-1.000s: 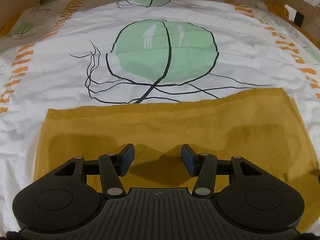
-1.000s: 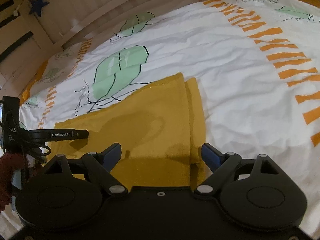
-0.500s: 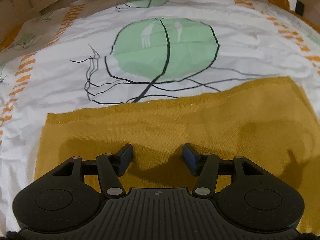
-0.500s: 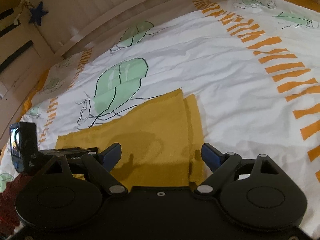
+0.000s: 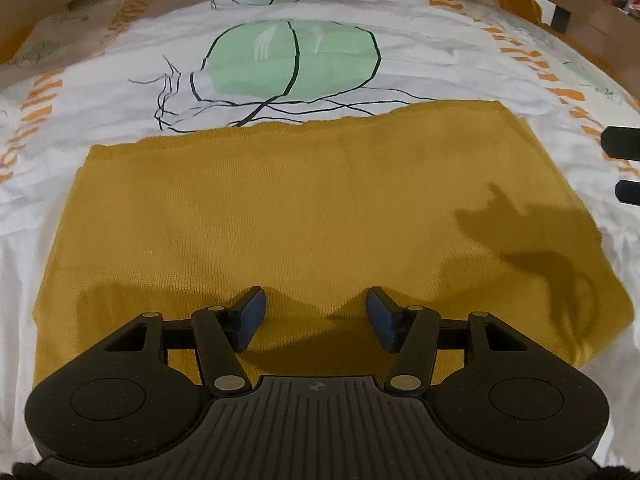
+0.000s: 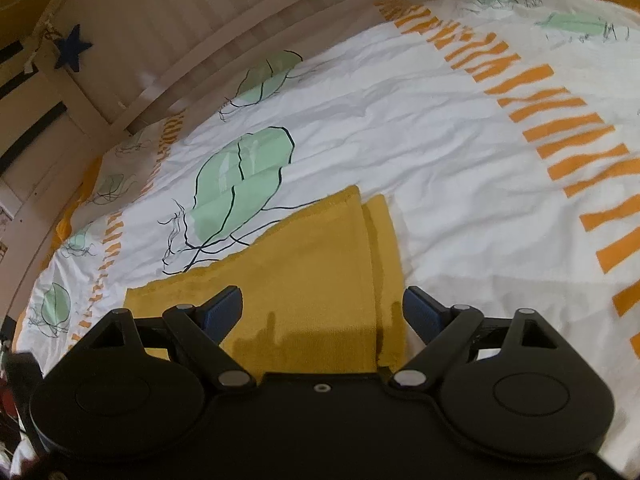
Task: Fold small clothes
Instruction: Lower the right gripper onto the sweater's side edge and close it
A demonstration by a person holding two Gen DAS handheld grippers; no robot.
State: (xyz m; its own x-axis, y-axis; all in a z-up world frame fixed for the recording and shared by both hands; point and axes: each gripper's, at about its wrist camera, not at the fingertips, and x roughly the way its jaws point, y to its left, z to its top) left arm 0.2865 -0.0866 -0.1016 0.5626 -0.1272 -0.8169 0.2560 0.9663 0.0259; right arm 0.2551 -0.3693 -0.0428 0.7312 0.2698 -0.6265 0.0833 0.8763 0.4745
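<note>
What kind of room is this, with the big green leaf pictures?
Probably a bedroom, maybe a child's. The yellow cloth lies on a white bedspread printed with green leaves and orange stripes, a wooden bed rail runs round it, and a blue star hangs beside it.

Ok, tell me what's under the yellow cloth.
The yellow cloth lies flat on the sheet, white with green leaves and orange dashes. On its right side a second yellow layer sticks out from beneath. Whatever else lies under it is covered.

The folded garment (image 5: 304,208) lies flat on the bedsheet (image 5: 440,52).
</note>
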